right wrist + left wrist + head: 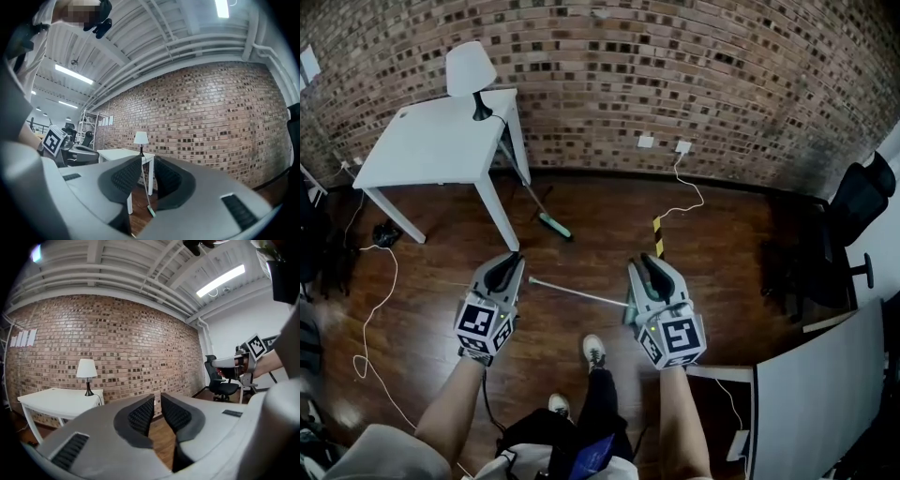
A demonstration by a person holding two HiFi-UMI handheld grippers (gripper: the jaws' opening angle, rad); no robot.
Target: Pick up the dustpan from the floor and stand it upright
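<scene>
The left tool (157,399), jaws slightly apart, faces a brick wall (131,348), white table (56,401) and lamp (86,369).

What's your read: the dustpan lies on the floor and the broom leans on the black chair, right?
No: the broom leans on the white table, as the head view shows. The dustpan does lie on the floor.

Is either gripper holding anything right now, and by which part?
Nothing is held. The left gripper and the right gripper both stand open with nothing between them; the dustpan lies on the floor.
</scene>
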